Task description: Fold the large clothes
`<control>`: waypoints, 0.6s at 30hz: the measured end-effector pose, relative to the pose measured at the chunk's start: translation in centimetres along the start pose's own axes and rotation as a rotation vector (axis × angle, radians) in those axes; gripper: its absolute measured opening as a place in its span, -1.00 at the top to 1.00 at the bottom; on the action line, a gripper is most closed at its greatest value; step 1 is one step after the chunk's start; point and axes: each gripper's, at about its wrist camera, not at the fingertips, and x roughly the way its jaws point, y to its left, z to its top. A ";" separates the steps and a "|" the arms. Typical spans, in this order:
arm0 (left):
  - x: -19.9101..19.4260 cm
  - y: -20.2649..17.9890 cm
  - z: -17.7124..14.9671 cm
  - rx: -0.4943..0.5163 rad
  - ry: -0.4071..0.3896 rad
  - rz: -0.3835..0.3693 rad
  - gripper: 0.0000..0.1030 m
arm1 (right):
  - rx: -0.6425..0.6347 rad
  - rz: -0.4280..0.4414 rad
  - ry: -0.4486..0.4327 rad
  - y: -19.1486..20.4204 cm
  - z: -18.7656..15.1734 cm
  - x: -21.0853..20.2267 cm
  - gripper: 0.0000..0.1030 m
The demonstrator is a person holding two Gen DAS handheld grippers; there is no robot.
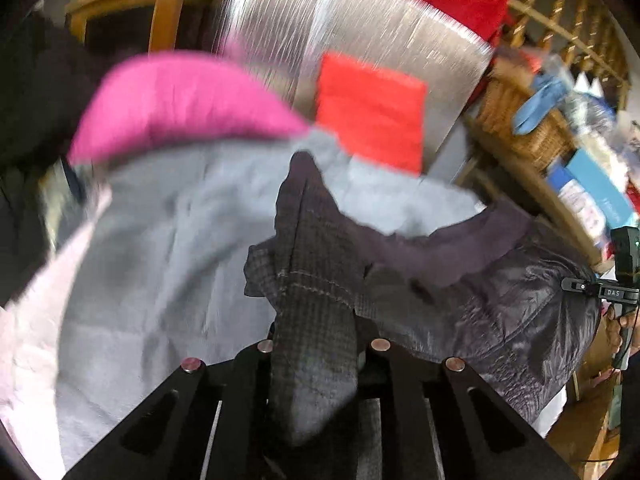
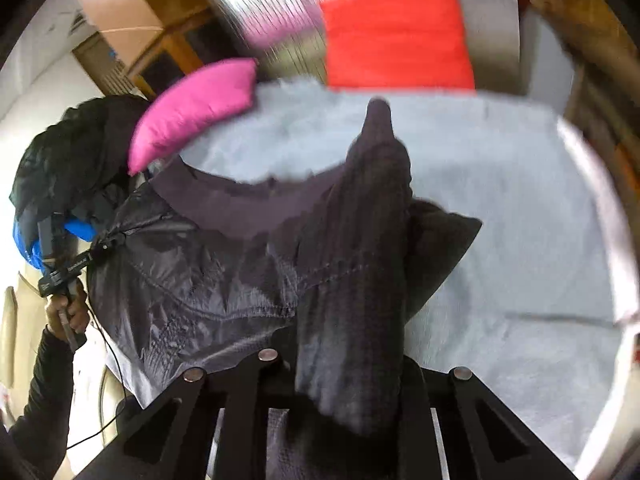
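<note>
- Because dark cloth fills the gap between the jaws in both wrist views, we read each as clamped on the garment: the left gripper pinches a checked, stitched fold of the dark jacket; the right gripper pinches a similar bunched edge of the same jacket.
- From the jaws outward, we see the jacket hanging between the two grippers, its shiny quilted shell sagging in the middle and its purple-grey lining showing along the upper edge; it is lifted clear of the surface, not lying flat.
- Below and beyond it lies the pale blue sheet, which we take for the folding surface; a pink cushion and a red cushion sit at its far side against a silvery panel; a wicker basket stands off to the right.
- In our judgement the task is early; no crease or tidy fold shows in the jacket; spreading it flat on the sheet, turning in sleeves and sides and doubling the body all seem left to do; the blur keeps us from saying more.
</note>
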 end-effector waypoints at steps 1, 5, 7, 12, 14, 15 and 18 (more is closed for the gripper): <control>-1.7 -0.5 0.2 0.009 -0.027 -0.006 0.70 | -0.017 -0.001 -0.030 0.8 0.2 -1.6 0.66; -6.6 -1.4 -1.1 0.017 -0.105 -0.029 0.70 | -0.042 0.004 -0.110 2.3 -1.2 -7.4 0.66; -7.0 -1.5 -2.6 -0.002 -0.117 -0.042 0.70 | -0.031 0.001 -0.131 2.0 -2.9 -8.6 0.66; -1.2 0.0 -10.7 -0.103 -0.041 -0.051 0.63 | 0.032 0.046 -0.153 -1.3 -9.5 -5.6 0.65; 4.0 2.1 -14.9 -0.174 0.110 0.030 0.52 | 0.096 0.066 -0.129 -3.1 -12.3 -2.4 0.56; 5.6 2.8 -16.3 -0.200 0.163 0.081 0.25 | 0.125 0.044 -0.088 -4.4 -14.2 0.3 0.47; 4.5 4.6 -18.2 -0.318 0.117 0.120 -0.26 | 0.277 -0.056 0.014 -7.8 -18.5 5.1 -0.15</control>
